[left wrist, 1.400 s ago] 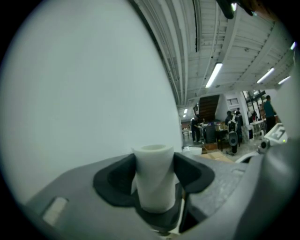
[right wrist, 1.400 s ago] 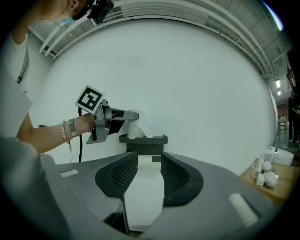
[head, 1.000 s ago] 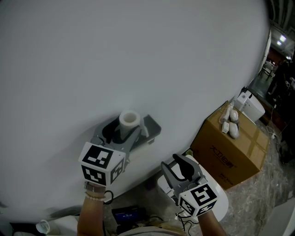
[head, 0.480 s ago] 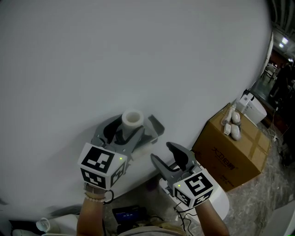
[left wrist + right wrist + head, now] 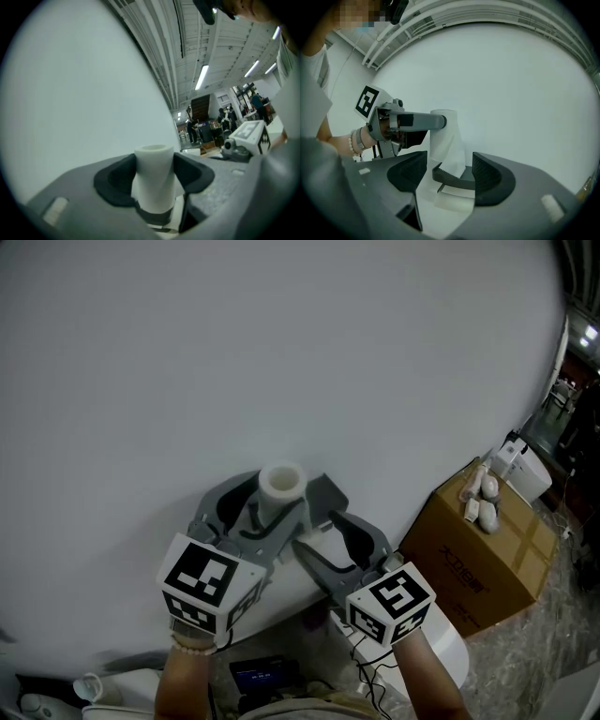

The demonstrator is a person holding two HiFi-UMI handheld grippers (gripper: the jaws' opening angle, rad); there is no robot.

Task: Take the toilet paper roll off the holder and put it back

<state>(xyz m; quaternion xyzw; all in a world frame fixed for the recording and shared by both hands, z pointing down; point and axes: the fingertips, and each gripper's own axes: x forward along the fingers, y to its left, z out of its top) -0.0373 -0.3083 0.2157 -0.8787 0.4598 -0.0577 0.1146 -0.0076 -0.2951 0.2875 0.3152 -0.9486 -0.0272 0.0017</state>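
Head view first: my left gripper (image 5: 267, 502) reaches level toward the white wall (image 5: 281, 352) and is clamped across the toilet paper roll (image 5: 281, 482). The roll stands upright at the gripper's tips, its hollow end facing up. Just to the right, my right gripper (image 5: 321, 535) comes in at a slant, its tips close beside the grey holder (image 5: 325, 493) on the wall. A cardboard box (image 5: 478, 549) sits well off to that gripper's right, out of the way. Left gripper view: both dark pads (image 5: 190, 174) press on the sides of the roll, high on its length. I judge the grip was taken there to leave the lower end free for the holder, and a dark band wraps the roll's foot just below the pads. Right gripper view: the jaws have just been opening and stand wide apart. The holder's curved dark arm (image 5: 450, 180) and its white base plate (image 5: 454, 199) lie between them, touched by neither pad. The roll rises directly ahead with its lower end at that arm, and the left gripper's jaw crosses it above. I read the right gripper as placed to steady the holder while the left one works the roll. Whether the roll is seated or lifted clear I cannot tell.
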